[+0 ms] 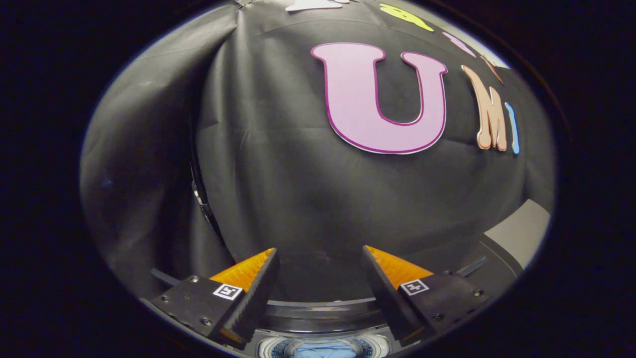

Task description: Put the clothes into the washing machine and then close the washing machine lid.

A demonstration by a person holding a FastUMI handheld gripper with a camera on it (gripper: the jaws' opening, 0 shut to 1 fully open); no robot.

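- Your gripper (320, 261) has its jaws spread wide apart, with nothing held between them; both fingers (each carrying a small square marker tag) reach forward and angle slightly toward each other at the tips.
- Right under the fingers, you can see the washing machine (323, 315) from above: its dark curved rim runs across between the two fingers, and the pale ring of the drum opening sits just below that.
- Down inside the drum, between and beneath the fingers, lies a piece of light blue clothes (325, 350), only partly in sight.
- You cannot tell from here where the lid stands, though the opening below the fingers is uncovered.
- Beyond the fingertips hangs the black cloth wall (278, 164) of the booth, creased and draped.
- Off to the right, past the right finger, a grey panel (519, 233) shows at the cloth's lower corner.
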